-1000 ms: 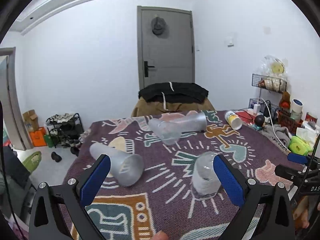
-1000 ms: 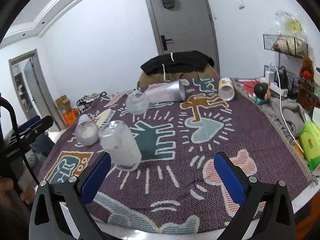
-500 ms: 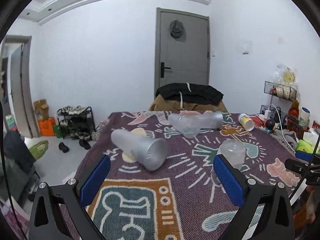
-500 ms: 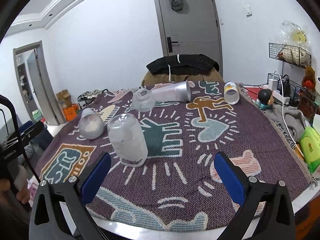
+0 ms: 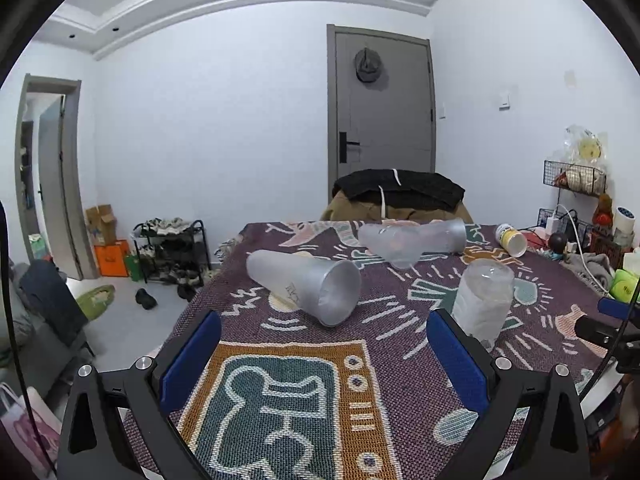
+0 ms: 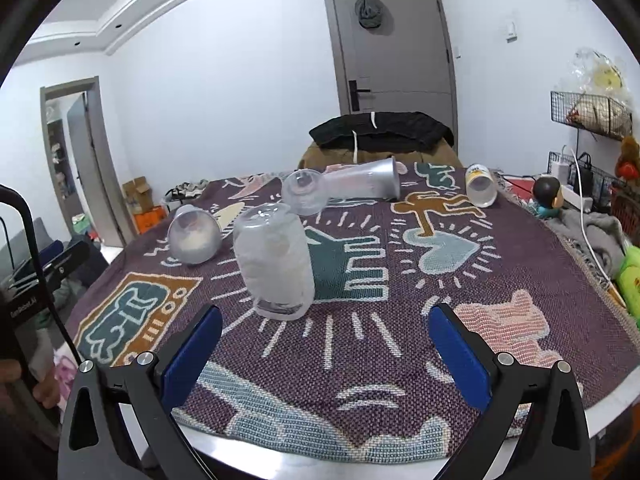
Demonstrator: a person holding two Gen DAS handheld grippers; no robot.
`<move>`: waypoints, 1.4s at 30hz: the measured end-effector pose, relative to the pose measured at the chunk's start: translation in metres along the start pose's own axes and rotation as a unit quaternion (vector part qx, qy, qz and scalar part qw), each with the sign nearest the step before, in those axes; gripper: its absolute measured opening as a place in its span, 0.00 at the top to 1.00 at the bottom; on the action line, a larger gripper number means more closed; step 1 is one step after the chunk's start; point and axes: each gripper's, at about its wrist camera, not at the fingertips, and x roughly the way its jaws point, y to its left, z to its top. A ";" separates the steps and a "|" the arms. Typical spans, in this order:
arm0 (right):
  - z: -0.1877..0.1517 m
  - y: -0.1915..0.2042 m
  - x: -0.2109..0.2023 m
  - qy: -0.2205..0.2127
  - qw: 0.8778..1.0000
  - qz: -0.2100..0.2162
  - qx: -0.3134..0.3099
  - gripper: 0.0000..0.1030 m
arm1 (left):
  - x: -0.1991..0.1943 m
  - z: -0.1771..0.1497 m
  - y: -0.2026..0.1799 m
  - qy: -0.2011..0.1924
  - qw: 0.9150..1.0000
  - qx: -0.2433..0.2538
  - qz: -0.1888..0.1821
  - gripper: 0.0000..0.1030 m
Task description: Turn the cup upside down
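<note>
A clear ribbed glass cup (image 6: 276,260) stands upside down, mouth on the patterned cloth; it also shows in the left wrist view (image 5: 482,300), just beyond the right fingertip. A frosted cup (image 5: 306,276) lies on its side, mouth toward me; in the right wrist view it (image 6: 194,238) lies left of the glass cup. My left gripper (image 5: 324,360) is open and empty above the cloth's near edge. My right gripper (image 6: 326,354) is open and empty, with the upside-down cup just beyond its left finger.
Farther back lie a clear cup (image 6: 306,194), a tall frosted cup (image 6: 366,180) and a small yellow-labelled cup (image 6: 482,190), all on their sides. The patterned cloth (image 6: 400,280) covers the table. Clutter and a cable (image 6: 588,232) sit at the right edge. A chair with black clothing (image 6: 380,132) stands behind.
Both grippers have drawn back and up from the upside-down glass cup, which stands alone. The left gripper's view has shifted left, so the lying frosted cup is nearer its centre.
</note>
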 end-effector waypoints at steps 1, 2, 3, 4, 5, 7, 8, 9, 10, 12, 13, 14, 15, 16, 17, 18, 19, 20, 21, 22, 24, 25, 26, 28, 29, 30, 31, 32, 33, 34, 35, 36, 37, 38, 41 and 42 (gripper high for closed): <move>-0.001 0.000 -0.001 -0.002 1.000 0.001 0.000 0.00 | 0.000 0.001 -0.001 -0.001 1.000 0.002 0.002 0.00; -0.002 0.000 -0.001 -0.001 1.000 0.002 0.001 0.00 | -0.001 0.001 -0.002 -0.003 1.000 0.004 0.002 0.00; -0.003 0.000 0.000 0.000 1.000 0.003 0.003 0.00 | -0.001 0.002 -0.003 -0.003 1.000 0.006 0.002 0.00; -0.004 -0.001 0.000 0.001 1.000 0.004 0.005 0.00 | -0.002 0.002 -0.004 -0.005 1.000 0.008 0.000 0.00; -0.004 -0.001 0.001 0.002 1.000 0.004 0.006 0.00 | -0.003 0.003 -0.004 -0.005 1.000 0.010 0.000 0.00; -0.005 -0.003 0.002 0.003 1.000 0.005 0.010 0.00 | -0.005 0.002 -0.006 -0.008 1.000 0.014 0.000 0.00; -0.005 -0.004 0.002 0.004 1.000 0.006 0.013 0.00 | -0.006 0.001 -0.006 -0.009 1.000 0.015 0.001 0.00; -0.005 -0.004 0.002 0.004 1.000 0.007 0.014 0.00 | -0.006 0.001 -0.005 -0.005 1.000 0.014 0.000 0.00; -0.005 -0.004 0.002 0.004 1.000 0.007 0.015 0.00 | -0.007 0.001 -0.003 0.003 1.000 0.005 -0.010 0.00; -0.005 -0.004 0.001 0.004 1.000 0.006 0.014 0.00 | -0.008 0.001 0.000 0.005 1.000 -0.015 -0.019 0.00; -0.005 -0.004 0.000 0.003 1.000 0.004 0.013 0.00 | -0.008 0.001 0.001 0.005 1.000 -0.017 -0.019 0.00; -0.005 -0.004 0.000 0.002 1.000 0.002 0.012 0.00 | -0.008 0.001 0.001 0.006 1.000 -0.014 -0.018 0.00; -0.005 -0.003 -0.001 0.001 1.000 0.001 0.012 0.00 | -0.007 0.000 -0.001 0.007 1.000 -0.011 -0.017 0.00; -0.004 -0.004 -0.001 0.001 1.000 0.001 0.012 0.00 | -0.006 -0.001 -0.001 0.009 1.000 -0.011 -0.017 0.00; -0.004 -0.004 -0.001 0.001 1.000 0.000 0.012 0.00 | -0.006 -0.001 -0.001 0.012 1.000 -0.014 -0.020 0.00; -0.004 -0.004 -0.001 0.000 1.000 -0.001 0.011 0.00 | -0.005 -0.002 -0.001 0.013 1.000 -0.016 -0.023 0.00; -0.004 -0.003 -0.001 0.000 1.000 -0.002 0.011 0.00 | -0.005 -0.002 -0.001 0.014 0.999 -0.018 -0.025 0.00; -0.004 -0.003 -0.002 -0.001 1.000 -0.002 0.010 0.00 | -0.005 -0.002 -0.002 0.013 1.000 -0.016 -0.023 0.00; -0.004 -0.003 -0.002 -0.001 1.000 -0.003 0.009 0.00 | -0.006 -0.002 -0.003 0.011 1.000 -0.013 -0.021 0.00; -0.004 -0.003 -0.002 -0.001 1.000 -0.003 0.009 0.00 | -0.007 -0.002 -0.003 0.010 1.000 -0.009 -0.018 0.00; -0.004 -0.003 -0.002 -0.002 1.000 -0.003 0.009 0.00 | -0.007 -0.002 -0.004 0.009 1.000 -0.007 -0.019 0.00; -0.004 -0.003 -0.002 -0.001 1.000 -0.003 0.008 0.00 | -0.008 -0.002 -0.003 0.008 1.000 -0.008 -0.019 0.00; -0.004 -0.003 -0.002 -0.001 1.000 -0.003 0.008 0.00 | -0.008 -0.002 -0.003 0.008 1.000 -0.008 -0.018 0.00; -0.004 -0.003 -0.001 0.000 1.000 -0.002 0.009 0.00 | -0.008 -0.002 -0.002 0.008 1.000 -0.008 -0.017 0.00; -0.004 -0.004 -0.001 0.000 1.000 -0.001 0.009 0.00 | -0.008 -0.003 -0.002 0.008 1.000 -0.007 -0.016 0.00; -0.004 -0.004 -0.001 0.000 1.000 -0.002 0.009 0.00 | -0.007 -0.003 -0.002 0.009 1.000 -0.007 -0.016 0.00; -0.004 -0.004 -0.001 0.000 1.000 -0.002 0.008 0.00 | -0.007 -0.003 -0.002 0.008 1.000 -0.007 -0.016 0.00; -0.004 -0.004 -0.001 0.000 1.000 -0.002 0.009 0.00 | -0.007 -0.003 -0.002 0.008 1.000 -0.006 -0.017 0.00; -0.004 -0.004 -0.001 0.001 1.000 -0.001 0.009 0.00 | -0.007 -0.003 -0.002 0.008 1.000 -0.005 -0.016 0.00; -0.004 -0.004 0.000 0.001 1.000 -0.001 0.010 0.00 | -0.007 -0.003 -0.002 0.007 1.000 -0.004 -0.016 0.00; -0.005 -0.004 0.000 0.002 1.000 -0.001 0.010 0.00 | -0.007 -0.003 -0.003 0.007 1.000 -0.002 -0.015 0.00; -0.005 -0.003 0.000 0.003 1.000 0.000 0.010 0.00 | -0.007 -0.003 -0.004 0.007 1.000 -0.001 -0.015 0.00; -0.005 -0.003 0.001 0.003 1.000 0.000 0.009 0.00 | -0.006 -0.003 -0.004 0.008 1.000 -0.001 -0.016 0.00; -0.005 -0.003 0.001 0.004 1.000 0.000 0.009 0.00 | -0.006 -0.004 -0.004 0.008 1.000 -0.001 -0.016 0.00; -0.006 -0.002 0.001 0.005 1.000 0.000 0.008 0.00 | -0.006 -0.004 -0.003 0.008 1.000 -0.002 -0.016 0.00; -0.006 -0.002 0.001 0.005 1.000 0.000 0.009 0.00 | -0.007 -0.004 -0.003 0.007 1.000 -0.002 -0.016 0.00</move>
